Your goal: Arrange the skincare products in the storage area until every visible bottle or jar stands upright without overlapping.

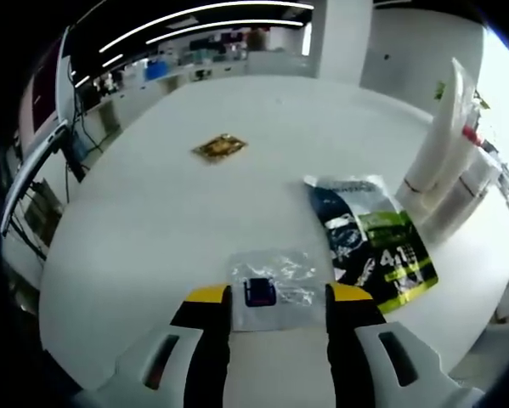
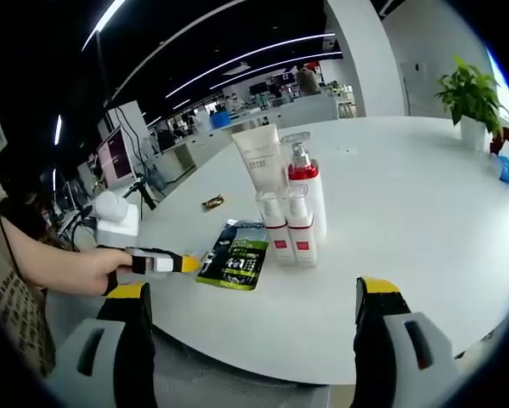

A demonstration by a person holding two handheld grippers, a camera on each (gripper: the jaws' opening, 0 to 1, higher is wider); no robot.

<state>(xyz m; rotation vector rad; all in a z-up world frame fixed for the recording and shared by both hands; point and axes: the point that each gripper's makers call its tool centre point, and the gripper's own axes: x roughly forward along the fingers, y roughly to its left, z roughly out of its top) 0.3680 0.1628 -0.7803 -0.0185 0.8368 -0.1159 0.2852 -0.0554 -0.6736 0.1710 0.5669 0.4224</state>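
On the white table (image 2: 424,221) a cluster stands upright: a white tube (image 2: 258,157), a pump bottle with a red band (image 2: 306,189), and two small red-labelled bottles (image 2: 277,234) in front. A black and green sachet (image 2: 235,255) lies flat beside them, also seen as the sachet (image 1: 377,242) with the tube and bottles (image 1: 445,161) to its right. A clear plastic sachet with a blue label (image 1: 269,289) lies flat between the jaws of my open left gripper (image 1: 278,297). My right gripper (image 2: 254,293) is wide open and holds nothing, short of the table edge.
A small gold packet (image 1: 220,147) lies flat farther out on the table. A person's hand (image 2: 76,268) holds the left gripper (image 2: 165,263) at the table's left edge. A potted plant (image 2: 471,98) and a blue item (image 2: 505,170) sit at the far right.
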